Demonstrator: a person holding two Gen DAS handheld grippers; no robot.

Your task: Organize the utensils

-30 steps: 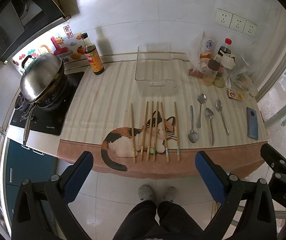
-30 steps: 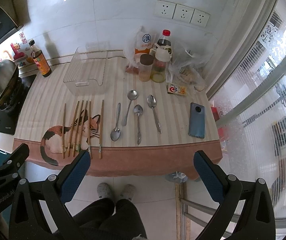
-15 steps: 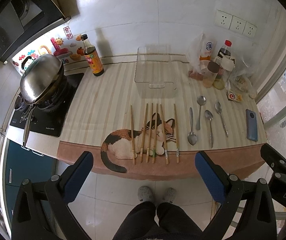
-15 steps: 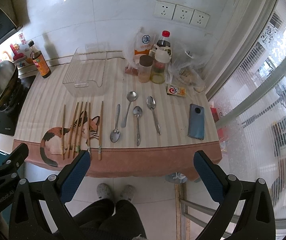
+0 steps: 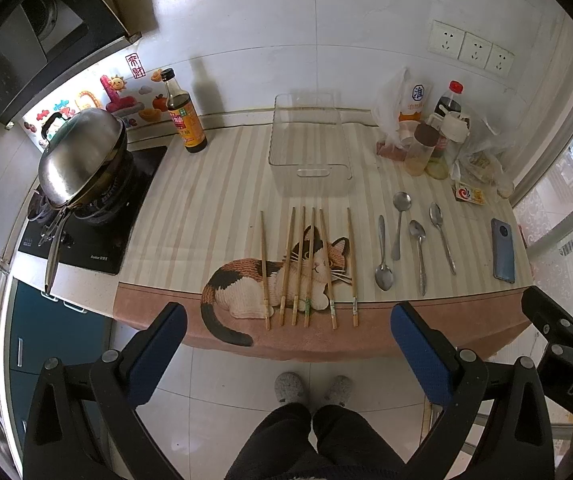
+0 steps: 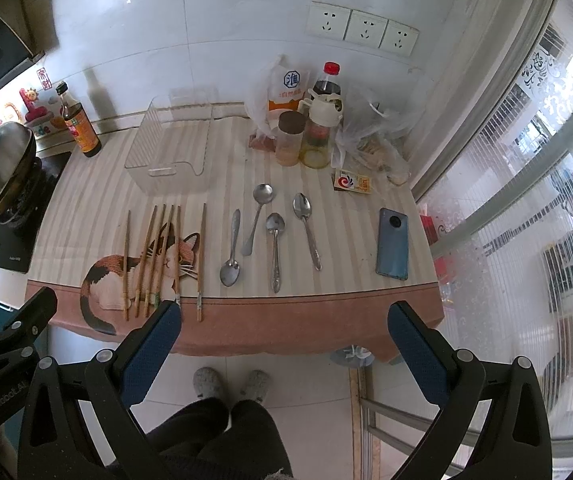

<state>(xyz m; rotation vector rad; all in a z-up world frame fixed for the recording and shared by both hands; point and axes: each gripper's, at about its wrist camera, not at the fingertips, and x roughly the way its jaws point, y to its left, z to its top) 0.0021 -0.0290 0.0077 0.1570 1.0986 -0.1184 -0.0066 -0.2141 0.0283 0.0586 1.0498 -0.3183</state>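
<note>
On the counter: six wooden chopsticks (image 5: 306,264) lay side by side over the cat-print mat (image 5: 270,280), and four metal spoons (image 5: 414,240) lay just to their right.
Bin: a clear plastic bin (image 5: 310,148) stood behind the chopsticks, near the wall; nothing showed inside it.
Left gripper: the left gripper (image 5: 286,348) hung well back from the counter edge, over the floor, with its jaws wide apart and nothing between them.
Right gripper: the right gripper (image 6: 282,344) hung likewise, spread wide and empty.
Step in hand: judged as the approach, with no utensil lifted yet.
Doing it well: the left gripper would best come down across the chopsticks near their middle; the four close together could be taken as a bundle, the outer two separately.
Spoons: the right gripper would best pinch a handle, not a bowl, since the metal looked slippery.
Hazard: the blue phone (image 6: 393,243) lay near the rightmost spoon.
</note>
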